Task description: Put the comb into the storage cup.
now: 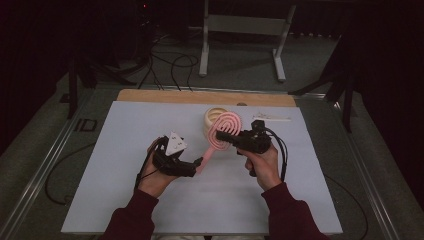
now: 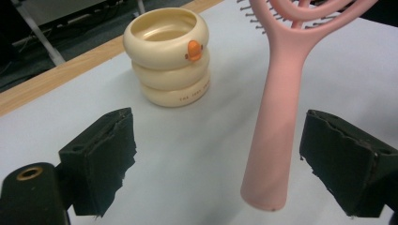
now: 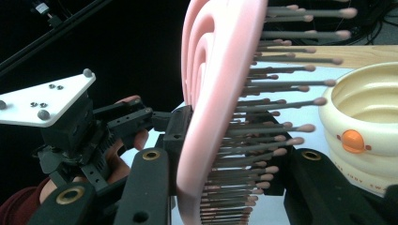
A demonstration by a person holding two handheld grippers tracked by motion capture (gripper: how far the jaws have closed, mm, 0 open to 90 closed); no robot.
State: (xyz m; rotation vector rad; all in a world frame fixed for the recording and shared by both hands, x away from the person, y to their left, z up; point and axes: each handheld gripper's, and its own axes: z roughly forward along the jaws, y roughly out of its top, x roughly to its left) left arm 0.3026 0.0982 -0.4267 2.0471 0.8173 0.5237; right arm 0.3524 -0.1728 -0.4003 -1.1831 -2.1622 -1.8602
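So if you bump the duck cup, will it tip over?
Probably not easily: the duck cup looks squat, three wide stacked rings standing flat on the table. Its glossy, rounded sides may be slippery. Knocked onto its side, it could likely roll.

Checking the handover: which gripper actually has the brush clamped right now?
The right gripper, jaws closed on the pink brush head. The left gripper's jaws stand open either side of the handle, apart from it.

The person wears dark maroon long sleeves (image 1: 134, 215). Each hand carries a black claw: the left claw (image 1: 194, 165) bears a pale grey three-cornered plate (image 1: 175, 144) studded with small screws, and the right claw (image 1: 227, 135) trails a black cable (image 1: 283, 152).
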